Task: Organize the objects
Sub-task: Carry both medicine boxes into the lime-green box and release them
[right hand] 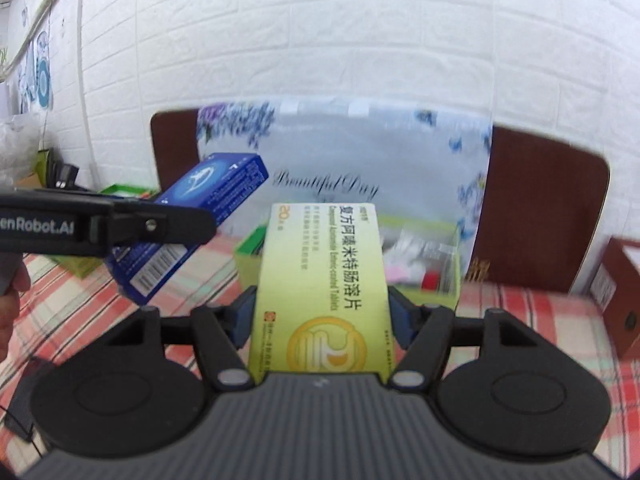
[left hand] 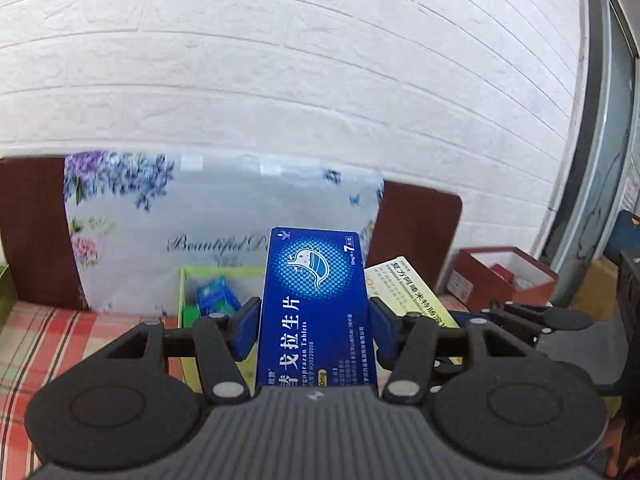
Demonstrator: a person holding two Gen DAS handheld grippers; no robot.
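Note:
My left gripper (left hand: 315,312) is shut on a blue tablet box (left hand: 316,304) and holds it above the checked tablecloth; the box also shows in the right wrist view (right hand: 192,224), tilted, at the left. My right gripper (right hand: 322,312) is shut on a yellow-green tablet box (right hand: 322,280), which also shows in the left wrist view (left hand: 408,292) just right of the blue box. A green bin (left hand: 188,280) with blue and green packets stands beyond the left gripper. A second green bin (right hand: 456,280) with small items stands beyond the right gripper.
A floral board (left hand: 216,220) leans on a brown headboard (right hand: 544,208) against the white brick wall. A red-brown open box (left hand: 500,280) stands at the right, also visible in the right wrist view (right hand: 620,276). Another green box (right hand: 120,190) stands far left.

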